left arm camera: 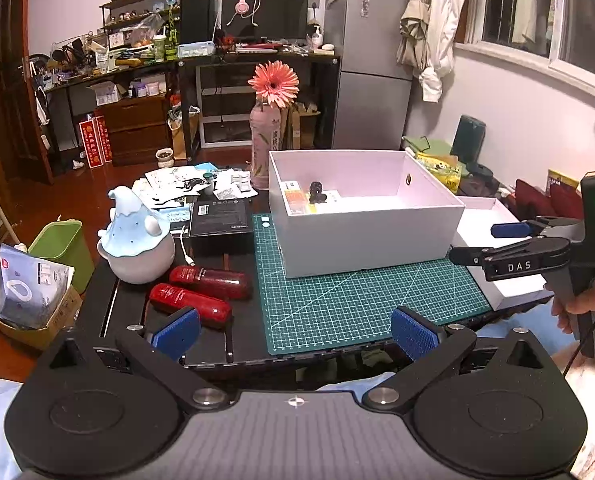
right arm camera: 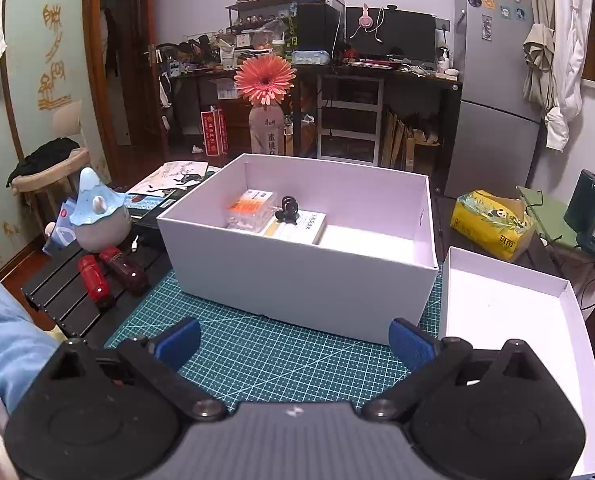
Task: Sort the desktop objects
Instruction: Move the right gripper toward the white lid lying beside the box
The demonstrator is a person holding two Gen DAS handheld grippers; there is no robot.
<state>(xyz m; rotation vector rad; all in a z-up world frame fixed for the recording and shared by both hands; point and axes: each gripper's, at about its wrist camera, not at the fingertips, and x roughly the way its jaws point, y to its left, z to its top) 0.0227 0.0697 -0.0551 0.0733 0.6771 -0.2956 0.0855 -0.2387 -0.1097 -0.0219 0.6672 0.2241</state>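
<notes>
Cardboard, smooth and white, forms the open rectangular box on the gridded green cutting mat at the desk's middle; inside lie 2 flat packets and a small black figurine. Beside it, at the right edge, sits the shallow white lid. 2 glossy red cylinders lie at the left edge, just ahead of the left gripper, released and empty. The right gripper, also spread wide and empty, hangs just before the box.

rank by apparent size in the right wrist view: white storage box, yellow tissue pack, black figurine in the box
1. white storage box
2. yellow tissue pack
3. black figurine
The box sits nearest the camera, but the gaps are too large for that to matter.
</notes>
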